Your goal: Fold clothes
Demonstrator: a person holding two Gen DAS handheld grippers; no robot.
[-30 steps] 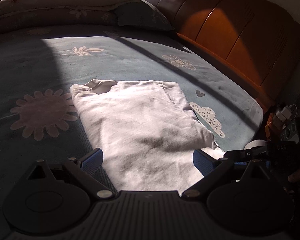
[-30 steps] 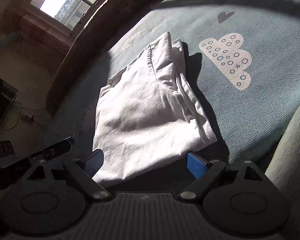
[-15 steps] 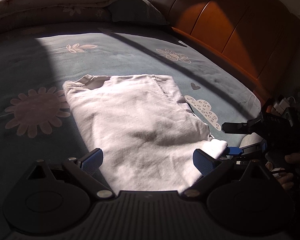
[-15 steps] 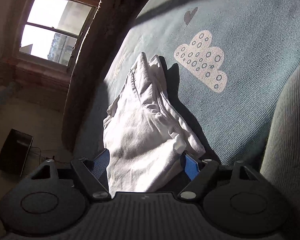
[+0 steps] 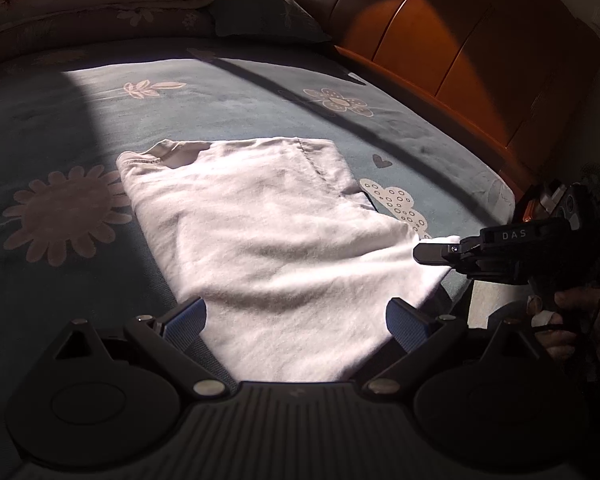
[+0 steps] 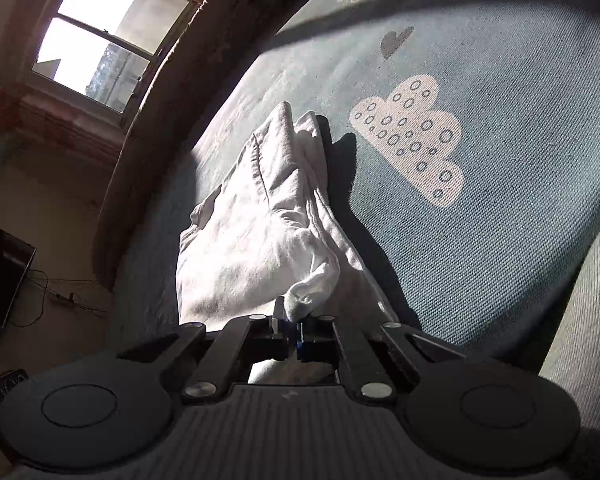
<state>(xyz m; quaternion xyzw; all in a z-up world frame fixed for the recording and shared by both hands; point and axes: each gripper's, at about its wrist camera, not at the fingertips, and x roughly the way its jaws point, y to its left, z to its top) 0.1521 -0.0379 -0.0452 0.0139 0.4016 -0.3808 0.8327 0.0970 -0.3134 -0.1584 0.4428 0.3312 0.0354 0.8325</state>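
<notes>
Right hand-held gripper point(image 6: 293, 322): just closed, pinching white shirt point(image 5: 276, 248) corner | left hand-held gripper point(image 5: 296, 320): spread above shirt

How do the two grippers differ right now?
The right gripper has just closed its jaws and pinches a corner of the white shirt; the left gripper stands wide open, gripping nothing. The right sits at the shirt's right corner; the left straddles the near edge. Both point down at the same shirt on the bed.
</notes>
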